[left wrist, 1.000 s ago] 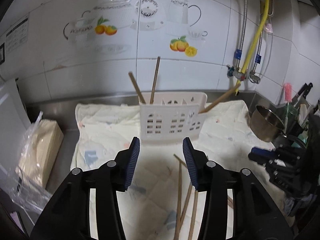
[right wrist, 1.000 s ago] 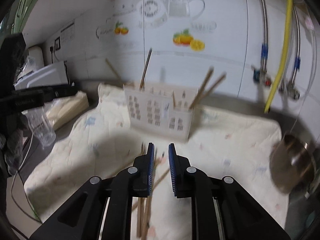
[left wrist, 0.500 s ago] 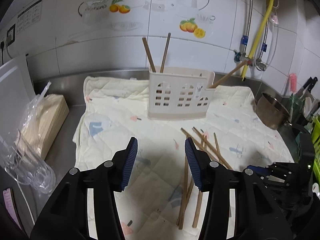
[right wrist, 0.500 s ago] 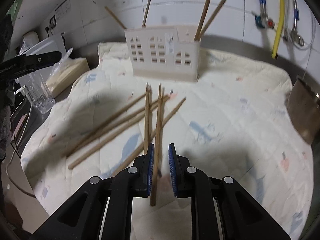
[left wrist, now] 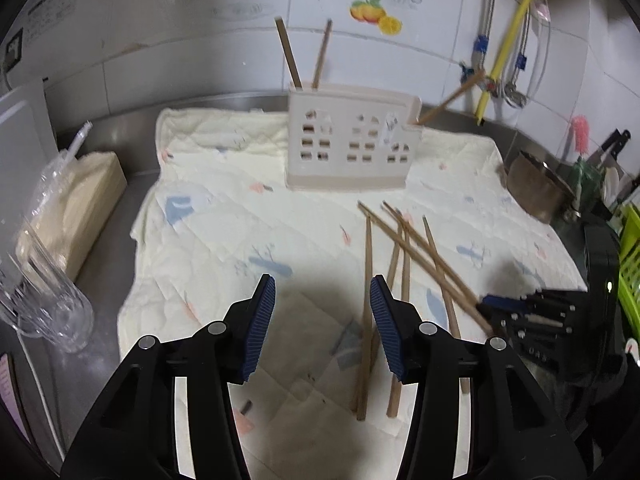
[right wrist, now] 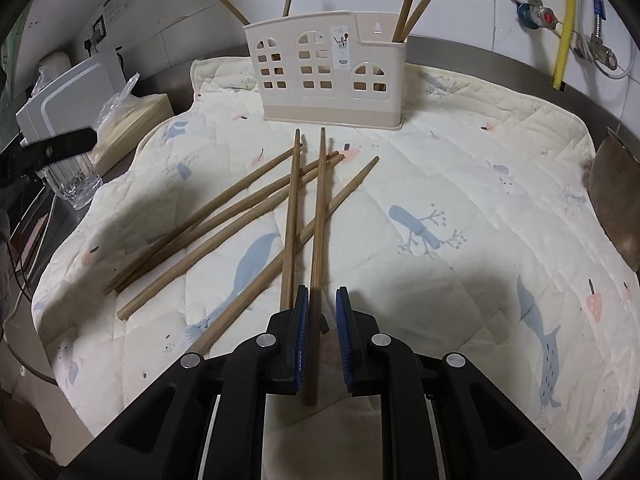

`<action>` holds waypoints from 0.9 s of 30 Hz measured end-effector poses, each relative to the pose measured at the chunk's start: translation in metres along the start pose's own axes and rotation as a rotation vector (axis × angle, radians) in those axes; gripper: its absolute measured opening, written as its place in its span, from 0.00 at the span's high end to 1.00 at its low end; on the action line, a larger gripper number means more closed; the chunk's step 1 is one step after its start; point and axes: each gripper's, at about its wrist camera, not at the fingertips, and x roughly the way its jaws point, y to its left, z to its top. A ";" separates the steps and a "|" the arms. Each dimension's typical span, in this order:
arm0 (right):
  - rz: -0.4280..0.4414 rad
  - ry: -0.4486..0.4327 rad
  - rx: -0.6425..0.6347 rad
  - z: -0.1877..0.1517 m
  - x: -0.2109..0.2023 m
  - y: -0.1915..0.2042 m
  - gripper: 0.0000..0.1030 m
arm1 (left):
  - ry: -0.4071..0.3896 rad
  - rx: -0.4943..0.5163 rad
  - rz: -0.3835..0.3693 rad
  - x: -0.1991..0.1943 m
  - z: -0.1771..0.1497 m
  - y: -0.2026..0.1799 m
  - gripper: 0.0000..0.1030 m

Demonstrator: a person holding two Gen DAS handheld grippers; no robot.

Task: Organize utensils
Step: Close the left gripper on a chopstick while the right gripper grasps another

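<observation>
A cream utensil holder [right wrist: 326,70] with window cut-outs stands at the back of a quilted cloth [right wrist: 460,184], with several wooden chopsticks upright in it; it also shows in the left wrist view [left wrist: 350,144]. Several loose chopsticks [right wrist: 240,208] lie on the cloth in front of it, also seen in the left wrist view [left wrist: 404,256]. My right gripper [right wrist: 322,316] is low over the cloth, slightly open, with one chopstick [right wrist: 318,216] lying between its jaws, not clamped. My left gripper [left wrist: 322,312] is open and empty, above the cloth, left of the chopsticks.
A clear glass [left wrist: 36,292] and a wrapped wooden block [left wrist: 76,200] sit left of the cloth. A metal pot [left wrist: 538,190] stands at the right. Pipes and a yellow hose [left wrist: 506,40] run down the tiled wall.
Both grippers pulled back from the holder and dropped lower. The right gripper came down over the loose chopsticks, so one now lies between its jaws.
</observation>
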 end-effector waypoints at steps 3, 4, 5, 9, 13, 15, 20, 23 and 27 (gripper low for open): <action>-0.005 0.012 -0.004 -0.002 0.004 0.000 0.88 | 0.044 0.013 -0.021 0.011 -0.012 -0.006 0.52; -0.006 0.012 -0.004 -0.002 0.004 0.001 0.89 | 0.054 0.016 -0.025 0.013 -0.014 -0.008 0.53; -0.005 0.011 -0.002 -0.002 0.004 0.000 0.90 | 0.072 0.022 -0.036 0.018 -0.019 -0.010 0.55; -0.007 0.011 0.001 -0.002 0.004 -0.001 0.93 | 0.126 0.033 -0.068 0.035 -0.031 -0.018 0.65; -0.009 0.006 0.005 -0.003 0.002 -0.003 0.94 | 0.156 0.037 -0.080 0.048 -0.037 -0.022 0.74; -0.012 0.003 0.006 -0.004 0.001 -0.004 0.94 | 0.166 0.034 -0.080 0.053 -0.038 -0.021 0.75; -0.020 -0.010 0.011 -0.004 -0.004 -0.005 0.94 | 0.185 0.032 -0.085 0.059 -0.040 -0.021 0.79; -0.023 -0.025 0.013 -0.003 -0.009 -0.007 0.93 | 0.196 0.029 -0.093 0.064 -0.042 -0.021 0.85; -0.027 -0.049 0.008 0.000 -0.017 -0.005 0.94 | 0.194 0.025 -0.108 0.064 -0.041 -0.021 0.91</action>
